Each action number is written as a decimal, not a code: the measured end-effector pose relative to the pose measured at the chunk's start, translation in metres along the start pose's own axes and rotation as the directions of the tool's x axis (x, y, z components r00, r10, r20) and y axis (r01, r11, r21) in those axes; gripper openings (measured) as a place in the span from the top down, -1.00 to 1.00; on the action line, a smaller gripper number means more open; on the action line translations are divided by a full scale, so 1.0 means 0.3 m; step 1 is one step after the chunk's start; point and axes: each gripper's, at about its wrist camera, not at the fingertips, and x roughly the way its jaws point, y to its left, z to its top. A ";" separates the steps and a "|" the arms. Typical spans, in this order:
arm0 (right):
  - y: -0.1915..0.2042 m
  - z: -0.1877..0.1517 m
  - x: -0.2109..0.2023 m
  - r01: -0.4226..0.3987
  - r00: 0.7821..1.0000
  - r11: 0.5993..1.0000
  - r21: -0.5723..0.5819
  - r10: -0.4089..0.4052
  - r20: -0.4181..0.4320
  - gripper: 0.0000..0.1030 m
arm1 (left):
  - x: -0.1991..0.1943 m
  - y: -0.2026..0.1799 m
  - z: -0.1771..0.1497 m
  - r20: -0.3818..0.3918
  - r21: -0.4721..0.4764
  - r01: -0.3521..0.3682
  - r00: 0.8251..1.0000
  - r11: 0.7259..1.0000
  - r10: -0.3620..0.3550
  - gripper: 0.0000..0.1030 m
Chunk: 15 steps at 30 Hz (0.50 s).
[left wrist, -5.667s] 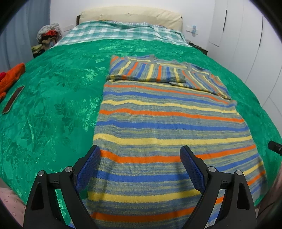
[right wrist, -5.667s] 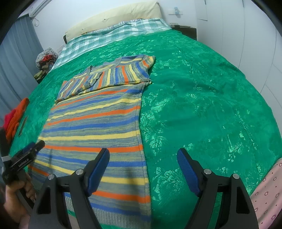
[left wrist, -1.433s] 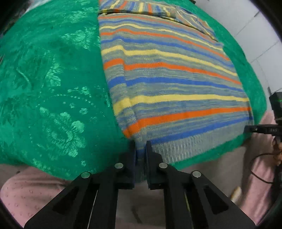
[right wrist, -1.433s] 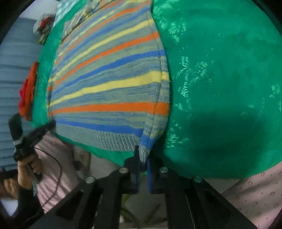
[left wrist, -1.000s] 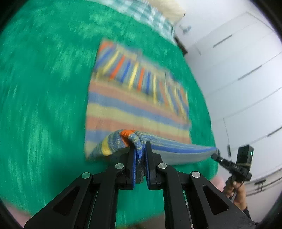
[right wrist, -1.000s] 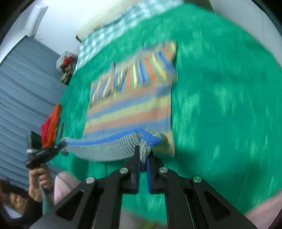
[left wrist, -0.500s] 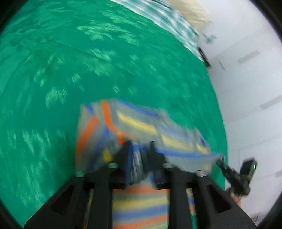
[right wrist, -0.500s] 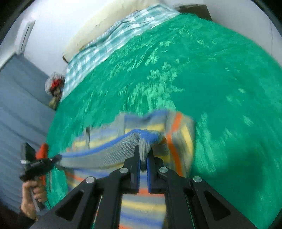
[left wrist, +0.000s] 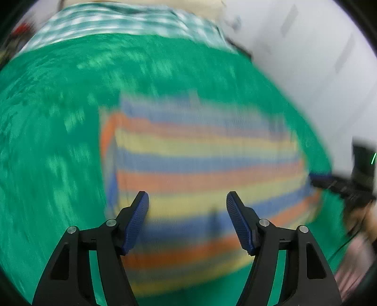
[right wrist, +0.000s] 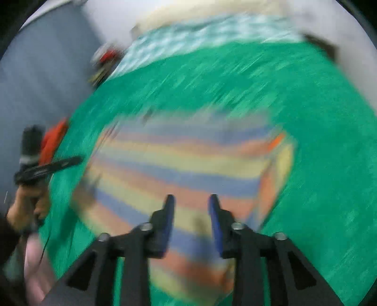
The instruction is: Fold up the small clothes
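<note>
Bed, green patterned bedspread: filled most of both wrist views, much blurred by motion; a checked green-and-white cover lay across its far end, with a pale pillow beyond that.

Striped sweater: lay folded on the bedspread near the middle of the bed, bands of blue, orange and yellow running crosswise; an under layer showed along its left edge in the left wrist view and along its right edge in the right wrist view.

Left claw: above the near part of the sweater, jaws opening and standing well apart, released, nothing pinched between the blue pads.

Right claw: above the sweater's near part, jaws opening with a narrower gap, released, no cloth between the pads.

Orange cloth: at the bed's left side, beside the left claw as seen from the right wrist.
</note>
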 end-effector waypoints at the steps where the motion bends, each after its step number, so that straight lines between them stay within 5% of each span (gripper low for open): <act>1: 0.019 -0.058 0.033 0.000 0.998 0.999 -0.036 -0.003 -0.069 0.33 | 0.020 0.000 -0.045 -0.041 0.008 -0.023 0.999 1.000 0.023 -0.32; 2: 0.017 -0.126 0.067 0.059 0.988 0.996 -0.067 -0.068 -0.140 0.36 | 0.034 0.017 -0.110 -0.070 0.007 -0.049 0.996 0.999 0.049 -0.28; 3: -0.006 -0.185 0.073 0.114 0.978 0.991 -0.070 -0.124 -0.165 0.60 | 0.000 0.033 -0.154 -0.025 0.003 -0.044 0.999 0.999 0.044 -0.23; 5: -0.062 -0.256 -0.006 0.132 0.985 0.991 0.016 -0.130 -0.114 0.73 | -0.065 0.045 -0.199 -0.013 -0.030 -0.069 0.998 0.997 0.068 -0.22; 7: -0.056 -0.284 -0.071 0.208 0.974 0.977 0.042 -0.204 -0.098 0.32 | -0.141 0.018 -0.240 -0.002 -0.068 -0.123 0.992 0.990 0.124 -0.34; 9: 0.008 -0.305 -0.146 0.239 0.971 0.971 0.020 -0.239 -0.019 0.31 | -0.202 -0.033 -0.279 0.048 -0.087 -0.091 0.994 0.992 0.095 -0.48; 15: 0.186 -0.428 -0.174 0.334 0.936 0.936 0.108 -0.343 0.078 -0.17 | -0.219 -0.255 -0.419 0.142 -0.110 -0.076 0.986 0.991 0.092 -0.84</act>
